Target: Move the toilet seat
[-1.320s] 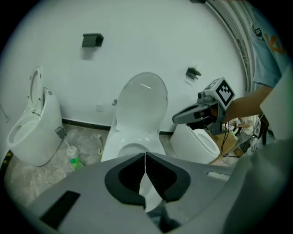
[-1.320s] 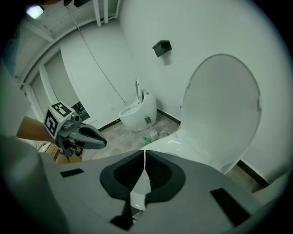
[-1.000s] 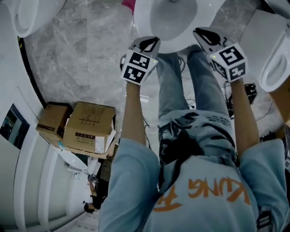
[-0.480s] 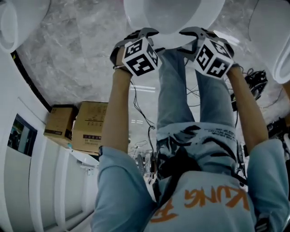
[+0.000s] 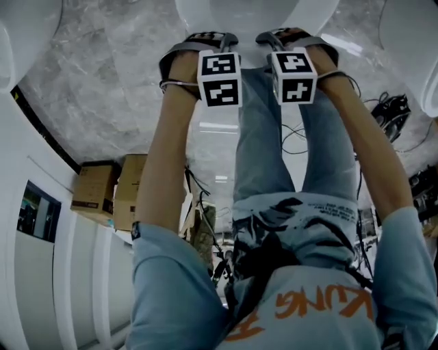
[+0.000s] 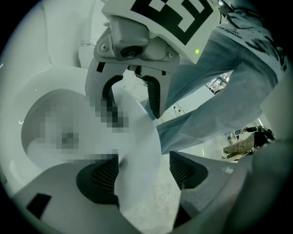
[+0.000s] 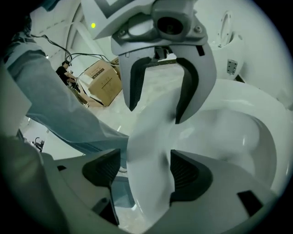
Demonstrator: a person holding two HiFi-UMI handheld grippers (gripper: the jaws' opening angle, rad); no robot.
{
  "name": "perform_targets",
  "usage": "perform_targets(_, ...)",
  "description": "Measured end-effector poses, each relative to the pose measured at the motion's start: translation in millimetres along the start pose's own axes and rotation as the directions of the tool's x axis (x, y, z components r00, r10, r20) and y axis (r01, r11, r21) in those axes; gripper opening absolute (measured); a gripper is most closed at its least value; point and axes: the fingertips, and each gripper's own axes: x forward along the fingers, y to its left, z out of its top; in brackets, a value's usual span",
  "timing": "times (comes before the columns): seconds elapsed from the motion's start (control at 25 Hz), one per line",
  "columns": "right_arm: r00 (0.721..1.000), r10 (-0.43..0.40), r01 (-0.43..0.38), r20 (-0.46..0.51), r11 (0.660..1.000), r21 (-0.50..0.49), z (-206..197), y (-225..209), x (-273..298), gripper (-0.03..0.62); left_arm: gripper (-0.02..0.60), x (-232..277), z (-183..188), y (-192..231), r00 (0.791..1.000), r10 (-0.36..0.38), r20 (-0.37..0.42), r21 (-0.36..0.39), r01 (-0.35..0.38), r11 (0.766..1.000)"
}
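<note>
A white toilet seat (image 5: pixel 254 14) lies over the bowl at the top of the head view. Both grippers sit side by side at its front edge. The left gripper (image 5: pixel 205 35) straddles the seat's front lip (image 6: pixel 137 137). Its jaws are opening, with one pad (image 6: pixel 104 171) against the lip and the other pad apart from it. The right gripper (image 5: pixel 282 33) straddles the same lip (image 7: pixel 149 137), also opening, with a gap at its left pad (image 7: pixel 103 167). Each gripper view shows the other gripper (image 6: pixel 132 99) (image 7: pixel 155 112) astride the lip.
The person's jeans-clad legs (image 5: pixel 267 137) stand just behind the grippers. Two cardboard boxes (image 5: pixel 102 191) sit on the marble floor to the left. Cables (image 5: pixel 390 109) lie at the right. Other white fixtures (image 5: pixel 20 34) flank the toilet.
Both grippers have come in from either side of the bowl's front and now sit close together at the seat's front edge.
</note>
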Motion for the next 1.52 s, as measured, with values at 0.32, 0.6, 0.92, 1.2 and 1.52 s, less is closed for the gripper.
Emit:
perform_targets(0.32,0.998,0.001,-0.003,-0.069,1.000,-0.031,-3.9,-3.4,21.7,0.341,0.333,16.4,-0.6,7.4,0.997,0.064,-0.037,0.051,-0.062,0.997)
perform_targets(0.6,0.988,0.031,-0.039,-0.153,0.998,-0.048,-2.0,-1.8,25.2,0.333,0.332,19.0,-3.6,8.7,0.995,0.098,-0.028,0.067,-0.096,0.993)
perform_targets(0.92,0.994,0.063,-0.067,-0.086,0.996,-0.050,11.3,8.8,-4.9,0.324,0.333,-7.6,2.0,-2.6,0.987,0.157,-0.018,0.122,-0.154,0.980)
perform_targets(1.2,0.988,0.155,-0.154,0.012,0.987,-0.040,27.7,23.3,-55.7,0.321,0.333,-49.8,13.6,-15.3,0.976,0.219,-0.011,0.252,-0.209,0.945)
perform_targets(1.52,0.976,0.204,-0.202,0.075,0.979,-0.033,39.3,31.9,-110.5,0.314,0.331,-95.3,32.9,-21.9,0.974,0.222,-0.031,0.292,-0.204,0.934)
